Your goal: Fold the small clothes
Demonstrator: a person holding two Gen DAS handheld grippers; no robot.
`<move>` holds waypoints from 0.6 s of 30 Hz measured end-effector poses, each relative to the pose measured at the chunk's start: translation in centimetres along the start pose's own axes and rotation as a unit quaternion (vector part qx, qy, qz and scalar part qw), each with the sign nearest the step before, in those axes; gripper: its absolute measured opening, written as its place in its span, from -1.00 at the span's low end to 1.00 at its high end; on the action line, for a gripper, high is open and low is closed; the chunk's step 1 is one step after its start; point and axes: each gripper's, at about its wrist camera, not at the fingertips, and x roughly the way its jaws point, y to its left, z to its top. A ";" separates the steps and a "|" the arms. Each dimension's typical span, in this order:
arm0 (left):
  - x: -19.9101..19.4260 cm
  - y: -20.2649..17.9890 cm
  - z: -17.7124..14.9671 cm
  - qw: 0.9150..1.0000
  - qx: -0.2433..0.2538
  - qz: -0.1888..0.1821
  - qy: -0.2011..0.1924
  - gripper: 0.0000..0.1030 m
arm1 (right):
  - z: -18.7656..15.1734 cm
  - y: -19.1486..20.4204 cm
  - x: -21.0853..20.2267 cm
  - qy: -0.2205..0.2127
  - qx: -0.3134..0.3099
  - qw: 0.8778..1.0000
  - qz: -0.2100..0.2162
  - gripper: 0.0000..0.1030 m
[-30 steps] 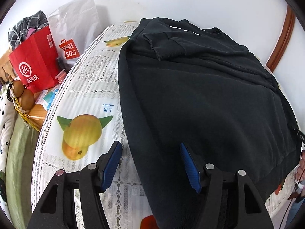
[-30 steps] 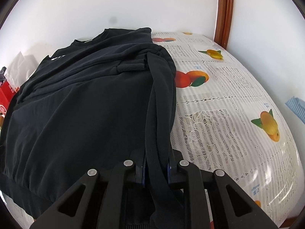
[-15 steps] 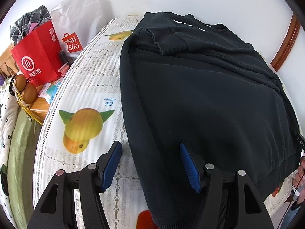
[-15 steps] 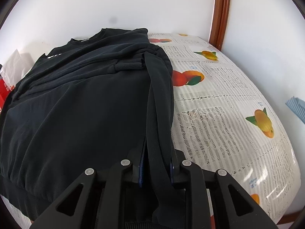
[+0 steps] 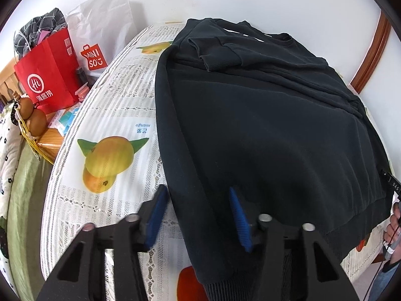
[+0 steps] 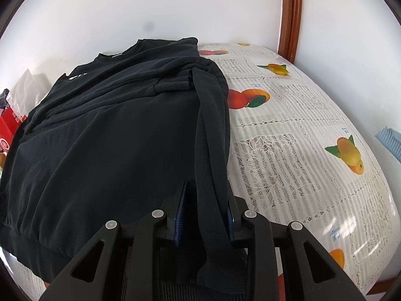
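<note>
On the fruit-printed tablecloth covering the tabletop, a black sweatshirt lay spread flat, sleeves folded across its upper part, the neck toward the white wall and the hem toward the grippers. At the far left edge, beside the tabletop, stood a red paper bag and a white shopping bag.

The left gripper sat over the sweatshirt's near left corner. Its jaws had just been closing and were about half apart: the left blue pad hung over bare tablecloth just outside the garment's folded side edge, the right pad over the dark fabric, so that edge ran between them. Neither pad pressed the cloth.

Further right, the right gripper straddled the sweatshirt's right side edge, where a doubled band of fabric ran back toward the sleeve cuff. Its jaws had just been opening; the band still lay between the pads, close against the right one, with a slim gap at the left. Beyond it lay open tablecloth and a brown wooden frame.
</note>
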 end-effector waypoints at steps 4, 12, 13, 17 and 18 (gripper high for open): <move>-0.1 0.1 0.2 1.000 -0.004 -0.007 0.004 -0.75 | -0.2 0.0 -0.2 -0.004 -0.003 1.000 0.009 -0.73; -1.8 0.7 -0.1 1.000 -0.001 -0.022 -0.006 -0.85 | -1.1 -1.5 -1.9 -0.001 0.018 0.999 0.037 -0.83; -2.1 0.8 -0.2 1.000 -0.002 -0.025 -0.007 -0.85 | -1.3 -1.9 -2.4 -0.002 0.023 0.999 0.043 -0.83; -3.6 1.3 -0.9 0.999 -0.006 -0.050 -0.012 -0.85 | -2.3 -3.0 -4.3 -0.007 0.028 0.998 0.057 -0.83; -3.9 1.4 -1.2 0.998 -0.007 -0.057 -0.014 -0.85 | -2.6 -3.2 -4.8 -0.009 0.030 0.998 0.058 -0.83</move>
